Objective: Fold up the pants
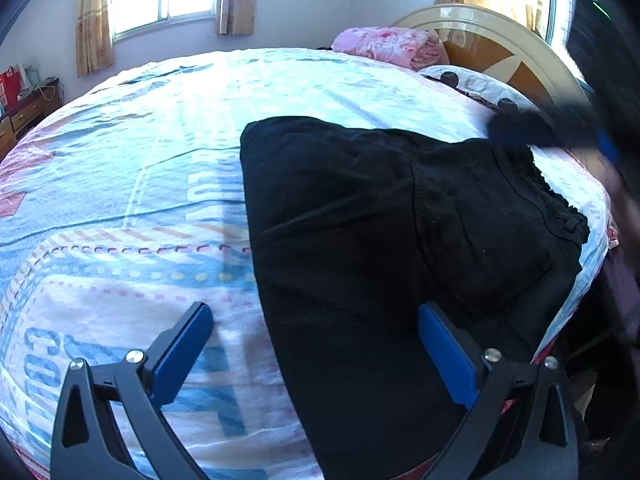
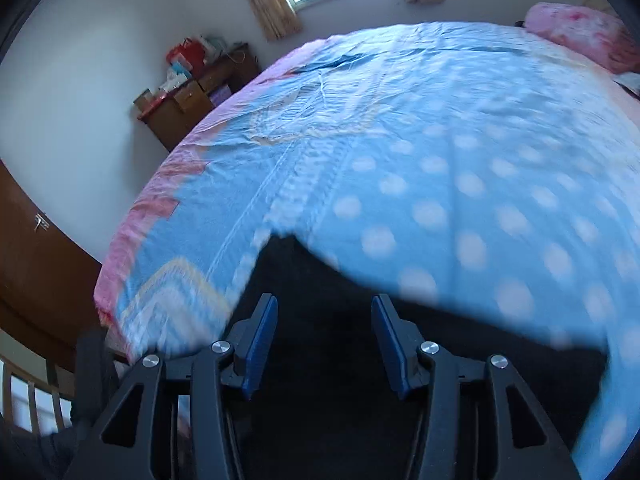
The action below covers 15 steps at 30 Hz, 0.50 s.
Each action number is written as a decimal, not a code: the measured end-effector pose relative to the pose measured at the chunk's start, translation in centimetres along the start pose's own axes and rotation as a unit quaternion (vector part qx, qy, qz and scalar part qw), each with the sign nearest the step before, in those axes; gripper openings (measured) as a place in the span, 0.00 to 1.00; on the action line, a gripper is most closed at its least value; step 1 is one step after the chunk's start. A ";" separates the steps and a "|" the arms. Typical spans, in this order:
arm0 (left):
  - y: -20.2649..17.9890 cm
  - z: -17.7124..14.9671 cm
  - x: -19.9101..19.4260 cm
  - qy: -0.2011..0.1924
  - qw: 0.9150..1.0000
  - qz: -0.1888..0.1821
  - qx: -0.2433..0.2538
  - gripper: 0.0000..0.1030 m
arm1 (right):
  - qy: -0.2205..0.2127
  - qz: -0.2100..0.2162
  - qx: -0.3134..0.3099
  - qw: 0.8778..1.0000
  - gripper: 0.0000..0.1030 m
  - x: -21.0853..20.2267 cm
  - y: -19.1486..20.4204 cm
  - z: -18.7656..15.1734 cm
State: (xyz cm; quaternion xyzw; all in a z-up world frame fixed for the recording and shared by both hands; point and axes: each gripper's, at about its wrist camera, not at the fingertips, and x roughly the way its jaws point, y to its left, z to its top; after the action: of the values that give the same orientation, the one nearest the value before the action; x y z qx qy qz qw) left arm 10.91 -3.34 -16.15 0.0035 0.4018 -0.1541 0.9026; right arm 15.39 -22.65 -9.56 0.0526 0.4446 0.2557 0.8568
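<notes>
Black pants [image 1: 380,248] lie folded on the bed's patterned blue and pink sheet [image 1: 140,184], back pocket up, waistband at the right near the bed edge. My left gripper [image 1: 316,316] is open and empty just above the pants' near left edge, one blue pad over the sheet, one over the fabric. My right gripper [image 2: 324,312] is open over the pants' dark corner [image 2: 320,280]; nothing sits between its pads. In the left wrist view the right gripper [image 1: 560,128] shows as a blur at the pants' far right corner.
A pink quilt [image 1: 388,46] and a pillow [image 1: 476,84] lie by the wooden headboard [image 1: 500,40]. A wooden cabinet with clutter [image 2: 192,84] stands by the wall under the window. A brown door [image 2: 36,248] is at the left.
</notes>
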 end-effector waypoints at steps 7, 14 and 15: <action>-0.1 -0.1 0.3 0.001 1.000 0.004 0.003 1.00 | 0.000 -0.042 0.041 0.998 0.51 -2.4 -2.9 -9.6; -0.8 -0.4 0.6 0.003 1.000 0.008 0.013 1.00 | -0.016 -0.043 0.035 0.998 0.52 -0.6 -3.8 -11.5; -0.7 -0.3 0.6 0.004 1.000 0.006 0.009 1.00 | -0.016 -0.043 0.034 0.998 0.52 -0.7 -3.7 -11.4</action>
State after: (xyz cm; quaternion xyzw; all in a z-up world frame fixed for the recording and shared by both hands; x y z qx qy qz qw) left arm 10.85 -4.14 -16.67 0.0146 0.4038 -0.1528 0.9019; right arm 7.53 -27.70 -17.03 0.0664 0.4409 0.2021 0.8720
